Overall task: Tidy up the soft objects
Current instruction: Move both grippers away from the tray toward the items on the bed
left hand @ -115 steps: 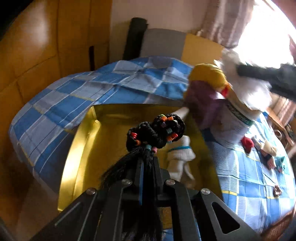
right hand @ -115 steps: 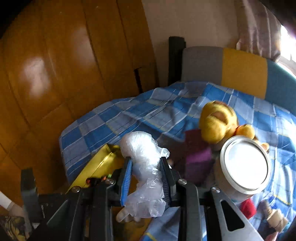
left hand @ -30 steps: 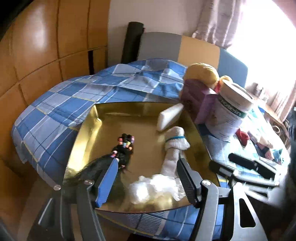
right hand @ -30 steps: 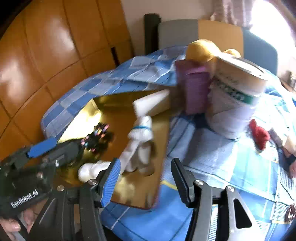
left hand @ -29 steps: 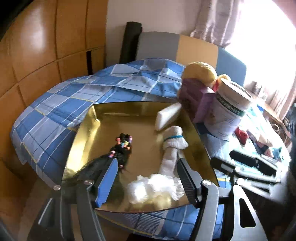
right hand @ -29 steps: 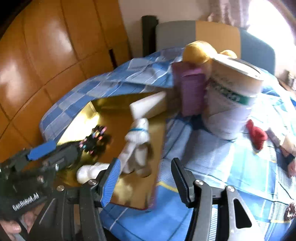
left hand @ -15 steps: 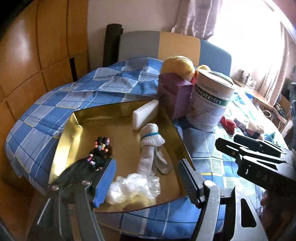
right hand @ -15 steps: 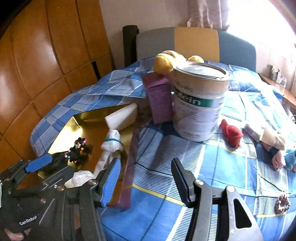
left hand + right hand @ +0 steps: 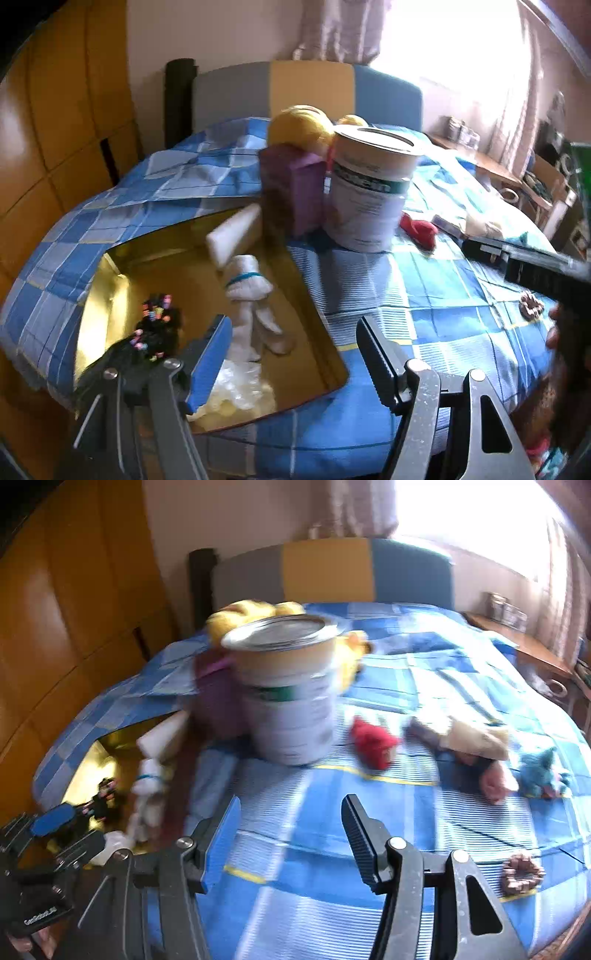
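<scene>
A gold tray (image 9: 110, 280) on the blue checked bed holds a beaded black hair piece (image 9: 157, 325), white rolled socks (image 9: 247, 288), a white sponge block (image 9: 232, 236) and a crumpled plastic bag (image 9: 240, 387). My left gripper (image 9: 295, 354) is open and empty above the tray's near right edge. My right gripper (image 9: 291, 830) is open and empty over the bedspread. Ahead of it lie a red soft item (image 9: 373, 746), a cream and pink doll (image 9: 476, 746), a teal soft toy (image 9: 543, 768) and a brown scrunchie (image 9: 522, 871).
A large protein tin (image 9: 369, 188) and a purple box (image 9: 291, 188) stand right of the tray, with a yellow plush (image 9: 299, 123) behind them. A wooden wardrobe (image 9: 55, 129) is at left. A cluttered side table (image 9: 517, 177) is at far right.
Both grippers let go of the hair piece and the plastic bag in the tray, opened and pulled back. Both views have since swung right, toward the soft items on the bedspread.
</scene>
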The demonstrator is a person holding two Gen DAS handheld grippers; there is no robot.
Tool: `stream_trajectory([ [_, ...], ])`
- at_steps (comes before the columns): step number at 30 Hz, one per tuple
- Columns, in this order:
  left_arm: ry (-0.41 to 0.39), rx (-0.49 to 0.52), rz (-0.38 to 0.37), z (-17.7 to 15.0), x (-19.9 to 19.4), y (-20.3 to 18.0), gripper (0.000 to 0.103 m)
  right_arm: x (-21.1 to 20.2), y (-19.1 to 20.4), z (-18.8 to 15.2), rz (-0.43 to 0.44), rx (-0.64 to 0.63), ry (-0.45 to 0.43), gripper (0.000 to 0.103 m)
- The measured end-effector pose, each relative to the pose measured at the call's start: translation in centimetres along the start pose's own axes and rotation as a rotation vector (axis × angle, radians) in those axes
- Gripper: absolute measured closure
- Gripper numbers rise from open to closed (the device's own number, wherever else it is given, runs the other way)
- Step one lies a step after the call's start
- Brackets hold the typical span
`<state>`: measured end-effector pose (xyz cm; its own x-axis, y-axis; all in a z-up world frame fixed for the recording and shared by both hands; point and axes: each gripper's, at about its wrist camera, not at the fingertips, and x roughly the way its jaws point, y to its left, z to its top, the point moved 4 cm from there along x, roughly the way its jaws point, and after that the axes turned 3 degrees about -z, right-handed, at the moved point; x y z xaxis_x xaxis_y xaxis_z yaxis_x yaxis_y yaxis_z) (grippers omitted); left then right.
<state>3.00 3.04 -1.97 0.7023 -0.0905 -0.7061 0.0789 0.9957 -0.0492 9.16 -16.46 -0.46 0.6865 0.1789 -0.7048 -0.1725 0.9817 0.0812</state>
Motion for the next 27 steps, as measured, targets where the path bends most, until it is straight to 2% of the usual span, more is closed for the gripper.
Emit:
stream_trajectory([
  [8, 0.020, 0.105, -0.058, 0.9, 1.1, -3.8, 0.032, -1.4, -9.3, 1.8, -0.128, 0.114, -0.029, 0.046],
  [17, 0.064, 0.198, -0.161, 1.9, 3.3, -8.9, 0.033, -1.5, -21.6, 2.9, -0.347, 0.298, -0.074, 0.045],
  [19, 0.094, 0.204, -0.194, 2.2, 4.3, -10.2, 0.038, -1.1, -23.7, 2.6, -0.381, 0.339, -0.082, 0.045],
  [22, 0.154, 0.183, -0.255, 2.7, 6.4, -12.1, 0.050, -0.4, -25.9, 1.5, -0.392, 0.408, -0.071, 0.045],
  [24, 0.185, 0.164, -0.270, 3.2, 7.8, -13.3, 0.058, -0.4, -26.7, 1.3, -0.346, 0.463, -0.073, 0.046],
  [27, 0.224, 0.133, -0.283, 4.3, 10.5, -15.4, 0.059, -0.7, -27.1, 1.0, -0.335, 0.489, -0.084, 0.046],
])
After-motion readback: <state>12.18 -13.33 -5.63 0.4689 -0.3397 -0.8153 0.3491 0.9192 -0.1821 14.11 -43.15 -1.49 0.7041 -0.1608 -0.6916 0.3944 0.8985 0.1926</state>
